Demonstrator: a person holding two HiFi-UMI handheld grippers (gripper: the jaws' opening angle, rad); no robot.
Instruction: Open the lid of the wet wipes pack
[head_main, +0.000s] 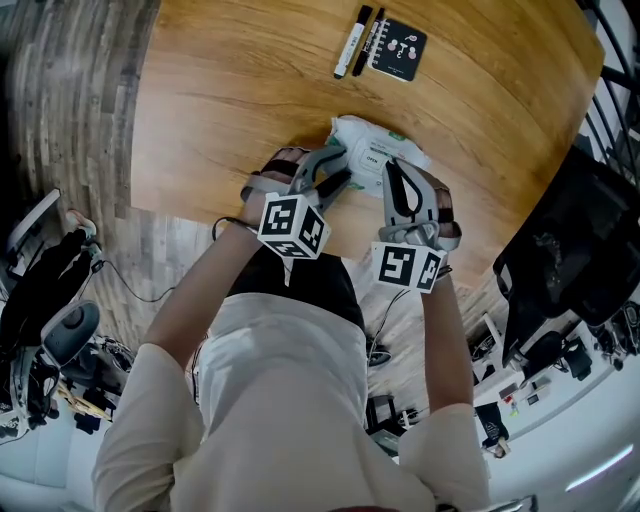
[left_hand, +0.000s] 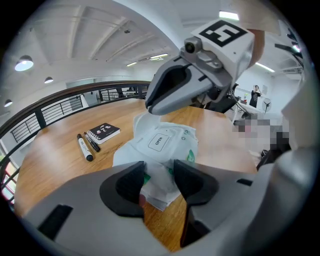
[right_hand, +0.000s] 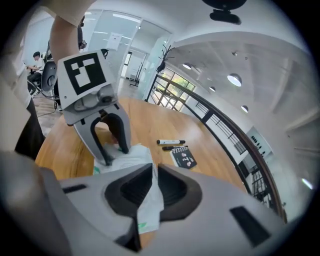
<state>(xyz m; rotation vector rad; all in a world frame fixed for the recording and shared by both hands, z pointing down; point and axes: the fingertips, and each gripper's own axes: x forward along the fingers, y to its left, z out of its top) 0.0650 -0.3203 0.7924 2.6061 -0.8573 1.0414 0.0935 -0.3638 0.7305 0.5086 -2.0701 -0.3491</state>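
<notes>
Only the left gripper view shows the top of the wet wipes pack (left_hand: 165, 145): white film, green print, "OPEN" lid (left_hand: 161, 141) lying flat, shut. Head view gives layout: pack on tabletop (head_main: 220, 90) near its front edge, bare wood to the left & beyond. Markers (head_main: 352, 42) + notebook (head_main: 400, 48) well apart at far side. Left gripper (left_hand: 159, 182) clamped on pack's near end. Right gripper (right_hand: 155, 187) jaws pinched on thin film at other end.

wipes pack (head_main: 378, 150) on table (head_main: 220, 100) by near edge; markers (head_main: 350, 43) left of notebook (head_main: 402, 48), farther back
</notes>
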